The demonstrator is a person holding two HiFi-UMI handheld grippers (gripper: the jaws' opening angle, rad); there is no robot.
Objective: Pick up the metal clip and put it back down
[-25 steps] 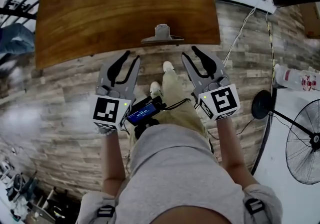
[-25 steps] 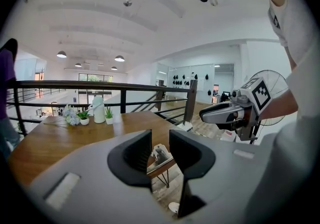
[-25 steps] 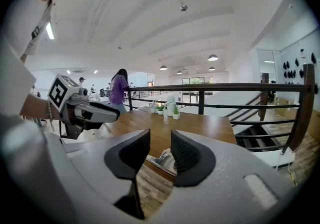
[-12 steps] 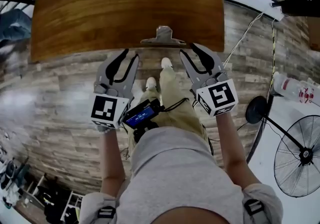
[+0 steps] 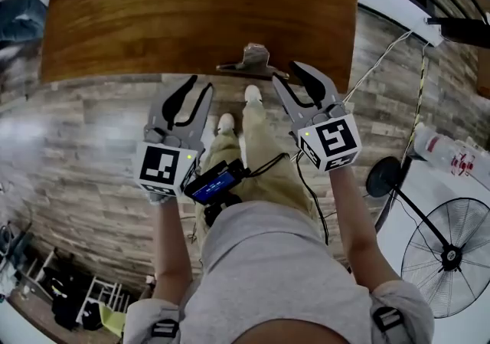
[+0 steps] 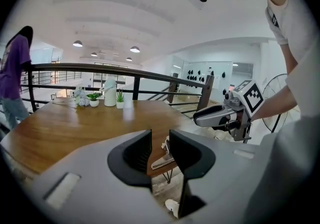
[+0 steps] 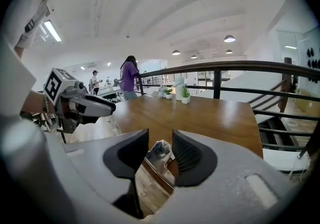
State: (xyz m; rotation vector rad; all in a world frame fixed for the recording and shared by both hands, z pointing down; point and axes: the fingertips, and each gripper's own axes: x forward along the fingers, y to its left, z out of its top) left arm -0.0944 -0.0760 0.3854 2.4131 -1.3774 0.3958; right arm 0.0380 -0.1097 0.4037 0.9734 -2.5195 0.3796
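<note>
Hiding part of metal clip (image 7: 159, 151): right hand-held gripper (image 5: 287, 73), empty, jaws just widening; left hand-held gripper (image 5: 201, 83) released.

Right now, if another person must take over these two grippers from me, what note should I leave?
Left gripper: open and empty, hovering just short of the table's near edge.
Right gripper: open; its jaws have just been opening. Nothing is between the pads, and the clip shows only beyond them.
Metal clip: at the near edge of the wooden table, ahead of both grippers, untouched.
Done: the approach only.
Left: close on the clip, lift it, put it back down. The right gripper looks nearer, so it is probably the one to use.
</note>
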